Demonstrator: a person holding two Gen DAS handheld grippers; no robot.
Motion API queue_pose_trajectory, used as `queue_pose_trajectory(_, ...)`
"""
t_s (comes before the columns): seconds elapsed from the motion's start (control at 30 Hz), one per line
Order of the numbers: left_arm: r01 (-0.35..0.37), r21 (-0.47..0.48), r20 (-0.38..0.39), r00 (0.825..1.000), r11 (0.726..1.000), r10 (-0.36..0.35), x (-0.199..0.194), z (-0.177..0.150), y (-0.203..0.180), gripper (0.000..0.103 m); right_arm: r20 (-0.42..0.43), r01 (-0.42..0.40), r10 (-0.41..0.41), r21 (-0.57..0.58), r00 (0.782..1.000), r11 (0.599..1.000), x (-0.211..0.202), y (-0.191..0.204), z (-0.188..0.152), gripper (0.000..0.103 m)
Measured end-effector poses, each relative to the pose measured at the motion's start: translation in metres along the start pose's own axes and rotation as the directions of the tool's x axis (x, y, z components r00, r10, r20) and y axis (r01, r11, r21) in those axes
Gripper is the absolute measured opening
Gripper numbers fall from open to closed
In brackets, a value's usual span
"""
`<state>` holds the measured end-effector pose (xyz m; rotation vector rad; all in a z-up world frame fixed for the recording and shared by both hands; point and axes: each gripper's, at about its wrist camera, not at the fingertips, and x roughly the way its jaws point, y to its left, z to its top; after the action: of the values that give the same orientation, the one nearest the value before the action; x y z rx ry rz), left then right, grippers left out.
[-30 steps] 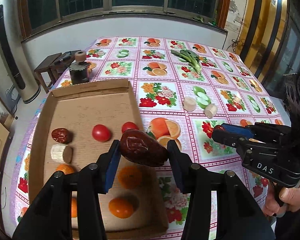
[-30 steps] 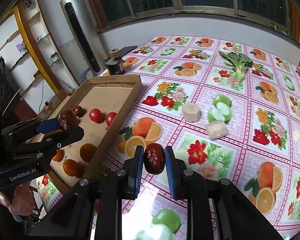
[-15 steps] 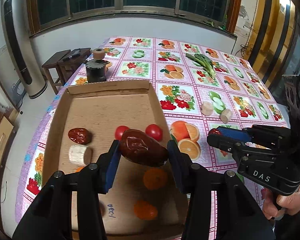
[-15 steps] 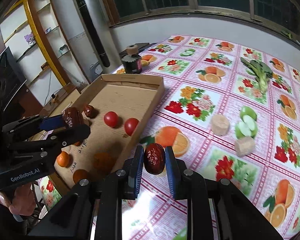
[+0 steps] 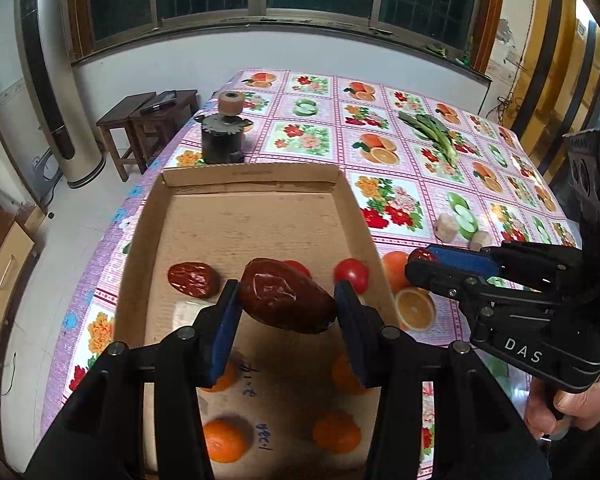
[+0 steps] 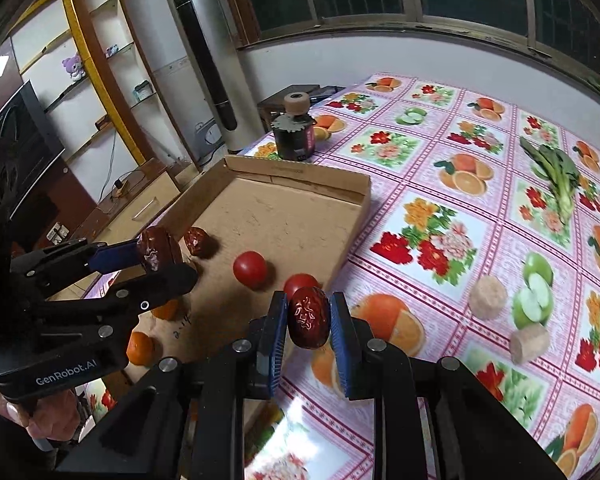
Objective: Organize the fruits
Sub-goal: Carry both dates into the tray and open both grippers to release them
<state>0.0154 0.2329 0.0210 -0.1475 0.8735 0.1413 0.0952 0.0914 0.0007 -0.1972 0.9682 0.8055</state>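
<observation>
Carrying a wrinkled red date each, both grippers now sit further over toward the cardboard tray (image 5: 356, 216) than they did 1 second ago. In the left wrist view the tray, formerly off to the left of the fingers, lies squarely beneath them, and its far wall is fully visible. In the right wrist view the tray's right wall has drawn close to the fingertips, where before only tablecloth lay ahead. That shift suggests the delivery leg is nearly over for the left date and about half done for the right one.

The left gripper (image 5: 287, 300) hangs above the tray's middle, jaws pinching the left date (image 5: 286, 300) lengthwise, clear of the floor. Below and ahead lie a third date (image 5: 191, 279) and 2 tomatoes, the nearer one (image 5: 352, 274) by the right wall; 4 oranges such as this one (image 5: 222, 440) sit toward the near end.

The right gripper (image 6: 309, 322) is held just outside the tray's right wall, above the flowered tablecloth (image 6: 432, 240), jaws pressed on the right date (image 6: 309, 322), which stands upright between the blue pads. Its fingers point toward the tomatoes.

A likely spot for both is beside the lone date, grouping like with like.
</observation>
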Motion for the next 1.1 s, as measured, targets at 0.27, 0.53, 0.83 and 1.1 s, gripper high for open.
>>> queue_pose_trajectory(0.27, -0.017, -0.019, -0.008, 1.000, 1.000, 0.017, 0.010, 0.009, 0.016, 0.046, -0.012, -0.016, 0.016, -0.018, 1.000, 1.000, 0.019, 0.007, 0.017, 0.022)
queue_pose_trajectory(0.53, -0.039, -0.054, -0.019, 0.999, 0.998, 0.038, 0.028, 0.030, 0.035, 0.046, -0.038, -0.023, 0.021, -0.034, 0.999, 0.999, 0.047, 0.010, 0.038, 0.022)
queue_pose_trajectory(0.83, -0.123, -0.076, -0.085, 0.990, 0.989, 0.117, 0.073, 0.052, 0.056, 0.046, -0.095, -0.017, 0.010, -0.069, 0.995, 0.997, 0.094, 0.014, 0.058, 0.022)
queue_pose_trajectory(1.1, -0.148, -0.076, -0.143, 0.980, 0.986, 0.136, 0.097, 0.046, 0.062, 0.046, -0.145, -0.025, 0.013, -0.086, 0.989, 0.996, 0.118, 0.017, 0.058, 0.022)
